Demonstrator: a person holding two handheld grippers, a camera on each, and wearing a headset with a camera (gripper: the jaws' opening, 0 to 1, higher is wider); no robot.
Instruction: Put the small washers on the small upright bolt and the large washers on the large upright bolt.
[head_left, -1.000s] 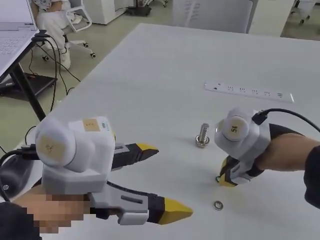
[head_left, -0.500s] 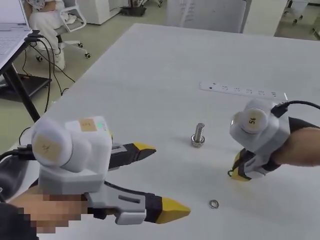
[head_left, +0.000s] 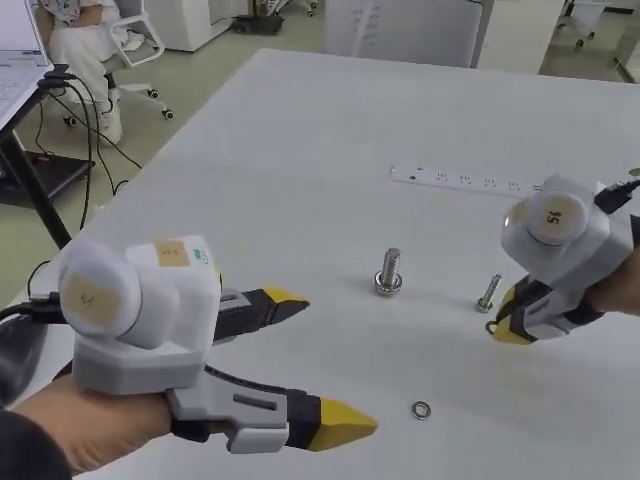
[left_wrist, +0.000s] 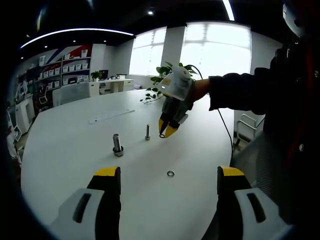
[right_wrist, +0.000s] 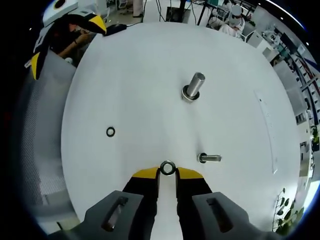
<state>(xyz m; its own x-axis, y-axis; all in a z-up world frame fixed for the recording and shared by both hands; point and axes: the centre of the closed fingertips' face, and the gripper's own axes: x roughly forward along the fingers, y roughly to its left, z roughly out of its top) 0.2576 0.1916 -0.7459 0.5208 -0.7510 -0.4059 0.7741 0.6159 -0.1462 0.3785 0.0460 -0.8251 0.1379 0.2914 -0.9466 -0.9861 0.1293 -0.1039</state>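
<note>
2 bolts on the counter (head_left: 300, 150), both upright: 1 large bolt (head_left: 389, 272) mid-counter and 1 small bolt (head_left: 489, 292) near it on the right. There's a collar at the large bolt's foot, can't tell if it's the head or a washer.

Washers I can count for sure: 2. No. 1 is the held washer (right_wrist: 167, 168), pinched at the very tips of my R tongs (right_wrist: 168, 173). The jaws are narrow around it, w/ the yellow tips pointing down at the counter just right of the small bolt, not touching it. No. 2 is the loose washer (head_left: 421, 409), flat on the counter on the near side of the large bolt, well apart from both bolts, btwn my 2 tongs.

L tongs (head_left: 335, 360) sit at near left, jaws wide apart and empty, aimed across towards the bolts.

1 power strip (head_left: 465, 181) lies on the far side, beyond both bolts.
</note>
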